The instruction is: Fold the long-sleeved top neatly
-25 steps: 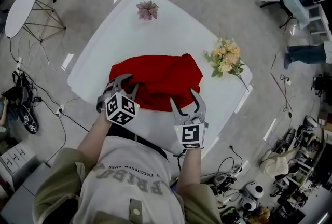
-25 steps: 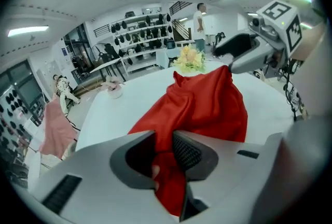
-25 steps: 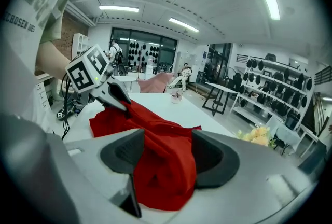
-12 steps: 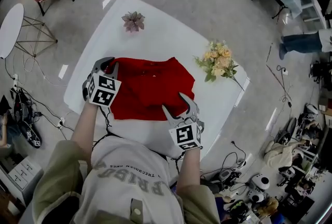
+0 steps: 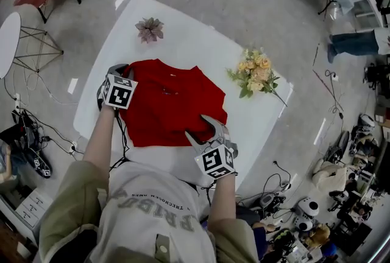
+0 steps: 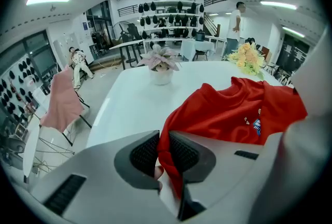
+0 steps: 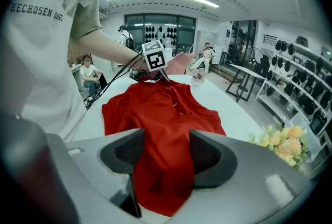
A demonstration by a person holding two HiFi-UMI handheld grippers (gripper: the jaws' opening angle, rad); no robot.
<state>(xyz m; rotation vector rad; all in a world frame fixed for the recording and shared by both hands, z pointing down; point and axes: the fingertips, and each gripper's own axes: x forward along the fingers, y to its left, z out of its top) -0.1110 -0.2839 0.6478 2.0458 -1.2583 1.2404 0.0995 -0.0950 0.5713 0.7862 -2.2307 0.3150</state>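
Sprawling over the near half of the white tabletop (image 5: 183,24), the red long-sleeved top (image 5: 170,103) lies loosely spread. The left tongs (image 6: 160,153) have just closed and now pinch its left edge. The right tongs (image 7: 165,158) stand apart at its near right hem, with cloth between them.

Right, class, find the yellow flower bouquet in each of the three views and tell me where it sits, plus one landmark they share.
Head view: yellow bouquet right of centre, near the right edge of the table.
Left gripper view: upper right, beyond the red top.
Right gripper view: lower right edge.
Shared landmark: the red top, lying beside the bouquet in all three.
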